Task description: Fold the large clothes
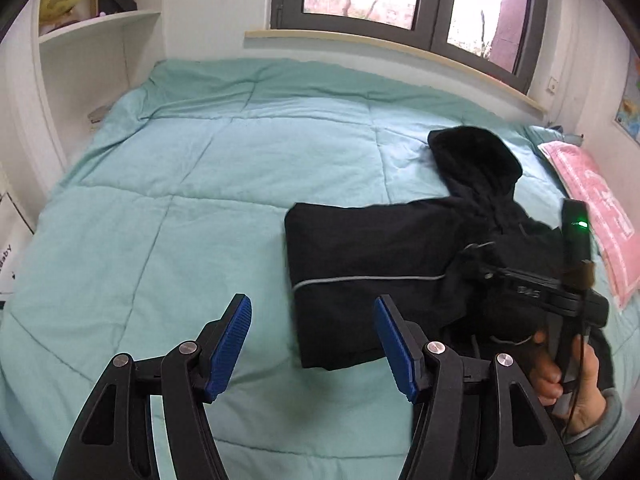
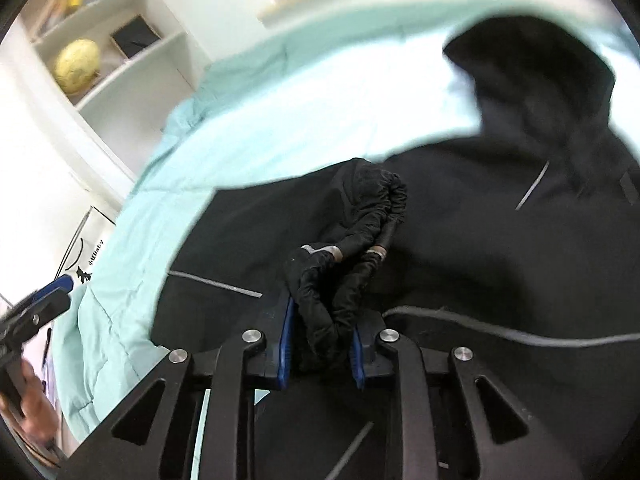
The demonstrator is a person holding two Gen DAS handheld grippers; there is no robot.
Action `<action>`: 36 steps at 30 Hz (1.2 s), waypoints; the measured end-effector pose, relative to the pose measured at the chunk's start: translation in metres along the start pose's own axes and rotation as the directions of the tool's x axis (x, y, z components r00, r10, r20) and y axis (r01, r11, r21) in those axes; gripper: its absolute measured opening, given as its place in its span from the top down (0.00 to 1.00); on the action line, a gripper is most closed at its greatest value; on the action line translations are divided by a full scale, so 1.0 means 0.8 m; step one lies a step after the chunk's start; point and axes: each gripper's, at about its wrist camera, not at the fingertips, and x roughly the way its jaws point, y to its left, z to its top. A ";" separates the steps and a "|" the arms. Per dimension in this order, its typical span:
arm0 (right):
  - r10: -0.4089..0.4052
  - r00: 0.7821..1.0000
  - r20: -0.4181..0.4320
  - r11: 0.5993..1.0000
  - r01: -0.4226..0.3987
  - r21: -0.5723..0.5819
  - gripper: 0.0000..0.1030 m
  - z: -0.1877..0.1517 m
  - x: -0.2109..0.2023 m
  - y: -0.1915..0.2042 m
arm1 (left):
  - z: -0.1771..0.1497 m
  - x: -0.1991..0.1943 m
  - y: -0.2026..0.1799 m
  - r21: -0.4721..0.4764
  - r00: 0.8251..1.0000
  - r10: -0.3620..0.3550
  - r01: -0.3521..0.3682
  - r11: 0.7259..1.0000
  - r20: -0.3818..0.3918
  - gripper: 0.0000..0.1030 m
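Right gripper [image 2: 322,344] clamps a bunched sleeve cuff of the black hooded jacket [image 1: 380,256]; left gripper [image 1: 312,344] gapes wide, holding nothing
Jacket lies lengthwise across the pale green quilt [image 1: 200,184], hood toward the pink pillow [image 1: 592,216]

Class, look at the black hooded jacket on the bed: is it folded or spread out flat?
Partly folded. The black hooded jacket has a straight folded edge, its hood lies unfolded, and the right gripper pinches a bunched cuff.
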 end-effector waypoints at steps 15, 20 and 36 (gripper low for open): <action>-0.258 0.943 0.209 0.965 0.263 0.006 0.74 0.052 -0.219 -0.181 | 0.056 0.096 -0.180 0.086 0.942 -0.313 0.324 0.942 -0.120 0.37; -0.350 0.925 0.150 0.937 0.345 0.055 0.74 0.019 -0.232 -0.272 | 0.026 0.184 -0.254 0.142 0.947 -0.261 0.289 0.947 -0.187 0.37; -0.437 0.894 0.095 0.897 0.426 0.119 0.31 -0.021 -0.226 -0.302 | 0.023 0.194 -0.270 0.157 0.955 -0.282 0.293 0.943 -0.091 0.37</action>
